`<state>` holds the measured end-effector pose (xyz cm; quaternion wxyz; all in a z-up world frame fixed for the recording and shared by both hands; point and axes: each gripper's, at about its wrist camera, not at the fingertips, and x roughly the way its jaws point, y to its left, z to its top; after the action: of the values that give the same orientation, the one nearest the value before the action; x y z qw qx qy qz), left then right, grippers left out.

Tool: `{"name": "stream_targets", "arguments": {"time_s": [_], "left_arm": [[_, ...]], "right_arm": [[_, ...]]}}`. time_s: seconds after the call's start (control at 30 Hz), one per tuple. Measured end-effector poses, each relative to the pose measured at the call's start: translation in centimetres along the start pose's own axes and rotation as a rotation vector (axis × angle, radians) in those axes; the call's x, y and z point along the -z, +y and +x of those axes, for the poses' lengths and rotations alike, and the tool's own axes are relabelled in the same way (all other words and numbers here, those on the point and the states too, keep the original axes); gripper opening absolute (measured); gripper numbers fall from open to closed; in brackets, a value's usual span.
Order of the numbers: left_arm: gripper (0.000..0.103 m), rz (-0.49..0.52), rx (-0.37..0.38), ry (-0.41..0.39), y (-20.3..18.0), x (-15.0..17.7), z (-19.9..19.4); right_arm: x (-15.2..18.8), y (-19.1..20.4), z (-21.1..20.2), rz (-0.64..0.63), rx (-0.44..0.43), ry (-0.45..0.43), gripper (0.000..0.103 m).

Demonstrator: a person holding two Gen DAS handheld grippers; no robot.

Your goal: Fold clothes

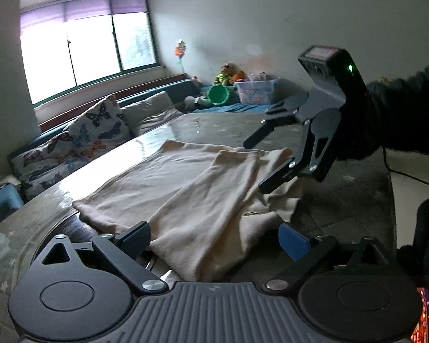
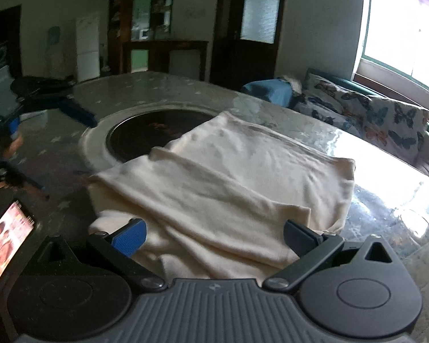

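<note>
Between the spread fingers of the left gripper (image 1: 216, 240) lies the cream garment (image 1: 186, 188), part-folded on the glossy table (image 1: 208, 125), probably so an edge can be pinched next. Across it the right gripper (image 1: 267, 164) hangs released above the cloth. Only the right wrist view shows the dark round inset (image 2: 157, 134) beyond the garment.
</note>
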<state>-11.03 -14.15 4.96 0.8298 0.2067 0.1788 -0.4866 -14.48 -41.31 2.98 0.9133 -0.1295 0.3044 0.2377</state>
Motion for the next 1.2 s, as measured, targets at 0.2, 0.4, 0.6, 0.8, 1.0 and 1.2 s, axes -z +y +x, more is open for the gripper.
{"name": "stream_targets", "arguments": {"time_s": [0.2,0.4,0.6,0.8,1.0,1.2], "left_arm": [[0.094,0.04,0.021,0.009,-0.4,0.0,0.4],[0.081,0.12,0.073,0.017,-1.5,-0.3,2.0],[0.06,0.205,0.116,0.033,-2.6,-0.3,4.4],[0.028,0.263,0.12,0.024,-3.6,0.1,5.7],[0.008,0.227,0.092,-0.005,-3.3,-0.3,5.9],[0.008,0.093,0.055,-0.036,-1.0,-1.8,5.5]], "right_arm": [[0.1,1.0,-1.4,-0.082,-0.003,0.043,0.1],[0.8,1.4,-1.8,-0.13,-0.01,0.114,0.092],[1.1,1.4,-2.9,-0.141,-0.009,0.13,0.09],[1.6,1.8,-3.3,-0.193,0.018,0.15,0.086],[2.4,2.1,-3.1,-0.239,0.048,0.157,0.08],[2.8,1.8,-2.3,-0.267,0.1,0.128,0.07]]}}
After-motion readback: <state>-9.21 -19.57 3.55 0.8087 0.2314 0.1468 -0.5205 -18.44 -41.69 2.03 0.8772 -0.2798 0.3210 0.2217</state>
